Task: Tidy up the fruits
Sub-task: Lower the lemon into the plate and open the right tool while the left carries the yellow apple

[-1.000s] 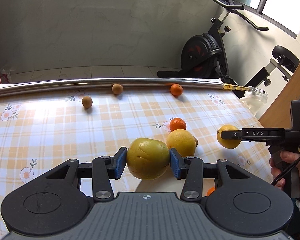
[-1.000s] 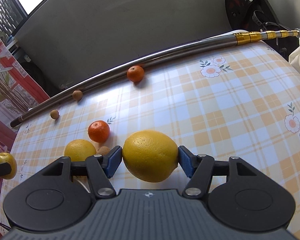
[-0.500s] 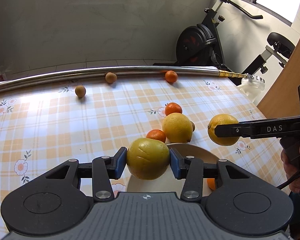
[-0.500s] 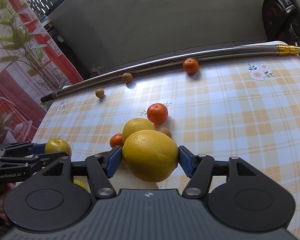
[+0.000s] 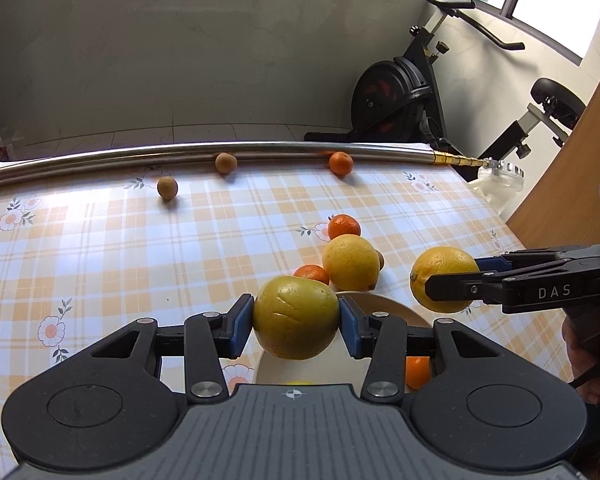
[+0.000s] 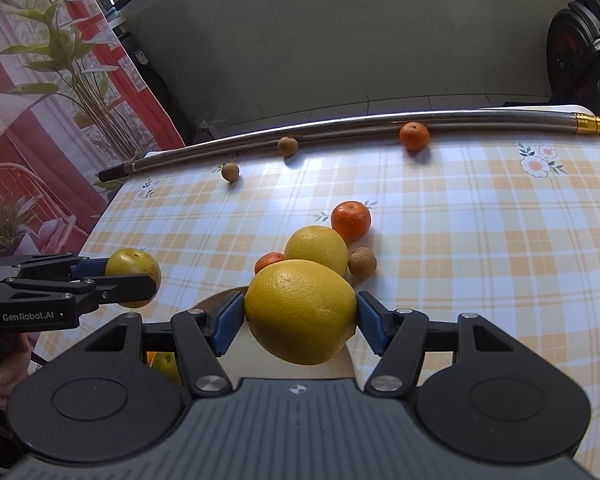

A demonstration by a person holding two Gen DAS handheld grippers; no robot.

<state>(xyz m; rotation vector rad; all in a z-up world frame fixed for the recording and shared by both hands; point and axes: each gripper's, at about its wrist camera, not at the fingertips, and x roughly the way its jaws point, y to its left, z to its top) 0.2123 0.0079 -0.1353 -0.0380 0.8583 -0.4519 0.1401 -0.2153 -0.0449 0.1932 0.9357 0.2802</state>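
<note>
Both held above the bowl [image 5: 384,308], left gripper [image 5: 296,318] clenches the greenish fruit [image 5: 296,316] and right gripper [image 6: 300,314] the yellow orange [image 6: 300,312] across their widest girth; both judged firm, moderately heavy, roll-prone.

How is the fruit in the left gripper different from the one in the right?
The dull greenish-yellow scarred fruit in the left gripper looks rounder and blemished; the bright yellow lemon-like fruit in the right gripper is smoother, more oval and cleaner. Both are clamped between blue-padded jaws above the beige plate.
</note>
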